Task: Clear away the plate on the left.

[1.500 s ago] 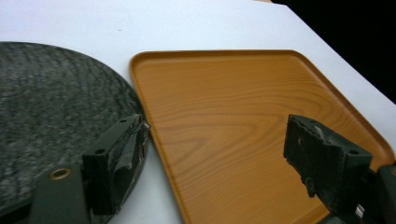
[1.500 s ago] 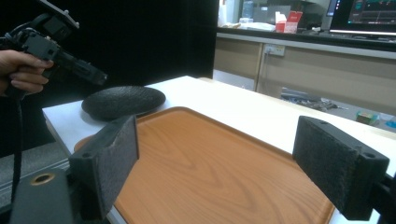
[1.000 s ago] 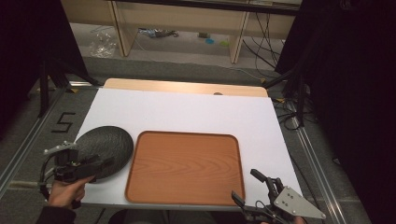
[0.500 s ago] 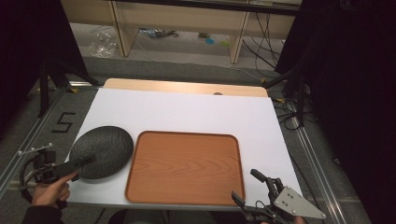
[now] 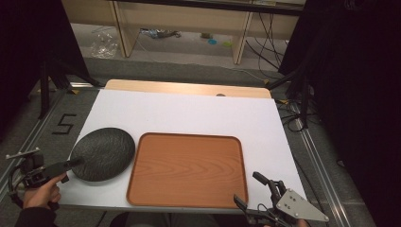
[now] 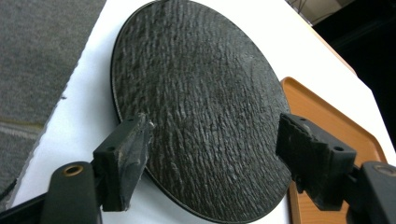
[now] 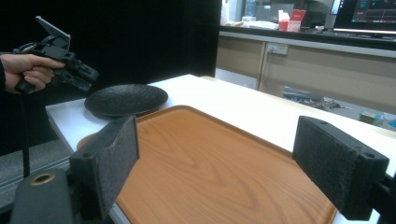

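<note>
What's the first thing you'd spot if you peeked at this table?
A big wooden tray sits in the middle near the front edge of the white table. Just left of it lies a round black plate, and the left gripper hovers open at its rim.

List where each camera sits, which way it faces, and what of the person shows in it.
High view: above the person's side, looking forward and down at the table; left hand and both grippers show.
Left gripper view: rides the left gripper, looking past its open jaws over the black plate.
Right gripper view: rides the right gripper, low across the wooden tray; the far hand shows.
All three share plate and tray.
</note>
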`<act>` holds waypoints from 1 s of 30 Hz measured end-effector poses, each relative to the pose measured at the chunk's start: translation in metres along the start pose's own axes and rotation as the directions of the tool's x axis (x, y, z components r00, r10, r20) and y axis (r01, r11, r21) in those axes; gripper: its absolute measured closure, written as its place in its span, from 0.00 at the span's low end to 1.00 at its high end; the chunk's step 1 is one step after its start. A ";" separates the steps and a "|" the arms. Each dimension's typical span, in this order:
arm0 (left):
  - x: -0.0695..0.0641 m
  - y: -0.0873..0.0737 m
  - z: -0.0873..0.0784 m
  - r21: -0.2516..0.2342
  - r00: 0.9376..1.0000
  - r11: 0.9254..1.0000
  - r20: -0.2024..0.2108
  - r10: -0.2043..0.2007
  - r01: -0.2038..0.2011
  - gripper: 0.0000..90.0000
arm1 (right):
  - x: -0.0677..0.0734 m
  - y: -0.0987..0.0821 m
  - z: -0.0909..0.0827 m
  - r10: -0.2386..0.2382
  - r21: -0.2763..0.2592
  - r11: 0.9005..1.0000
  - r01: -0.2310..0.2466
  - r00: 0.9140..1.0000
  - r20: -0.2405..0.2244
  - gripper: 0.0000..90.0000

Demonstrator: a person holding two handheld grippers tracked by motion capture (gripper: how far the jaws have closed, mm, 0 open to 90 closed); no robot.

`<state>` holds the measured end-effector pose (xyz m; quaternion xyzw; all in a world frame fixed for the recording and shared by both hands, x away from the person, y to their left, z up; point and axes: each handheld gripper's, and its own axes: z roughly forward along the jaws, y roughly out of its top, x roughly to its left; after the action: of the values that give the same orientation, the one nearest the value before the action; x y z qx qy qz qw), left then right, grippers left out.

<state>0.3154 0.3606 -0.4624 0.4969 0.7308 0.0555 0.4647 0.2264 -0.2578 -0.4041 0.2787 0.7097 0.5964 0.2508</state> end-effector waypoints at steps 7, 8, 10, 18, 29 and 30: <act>0.009 -0.002 0.006 0.029 0.996 0.995 0.003 -0.091 0.090 0.30 | 0.000 0.000 0.000 0.001 -0.002 1.000 -0.001 1.000 0.001 0.17; 0.009 -0.002 0.006 0.031 0.996 0.995 0.002 -0.093 0.093 0.30 | 0.000 0.001 -0.001 -0.003 0.006 1.000 0.003 1.000 0.005 0.17; 0.012 -0.002 0.006 0.028 0.994 0.994 -0.002 -0.106 0.106 0.31 | 0.001 0.000 0.000 0.009 0.008 1.000 -0.009 1.000 -0.004 0.17; 0.018 -0.004 0.008 0.052 0.984 0.983 0.000 -0.176 0.175 0.32 | 0.001 0.000 0.001 0.002 0.006 1.000 -0.002 1.000 -0.004 0.17; 0.022 -0.007 0.017 0.088 0.973 0.971 0.038 -0.227 0.223 0.34 | 0.001 0.000 0.001 -0.004 0.012 1.000 0.004 1.000 -0.006 0.17; 0.022 -0.007 0.019 0.091 0.972 0.969 0.039 -0.233 0.229 0.34 | 0.002 0.000 0.001 0.010 -0.005 1.000 -0.010 1.000 -0.006 0.17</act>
<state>0.3229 0.3671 -0.4904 0.4291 0.7736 -0.0427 0.4643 0.2261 -0.2556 -0.4048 0.2799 0.7077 0.6000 0.2465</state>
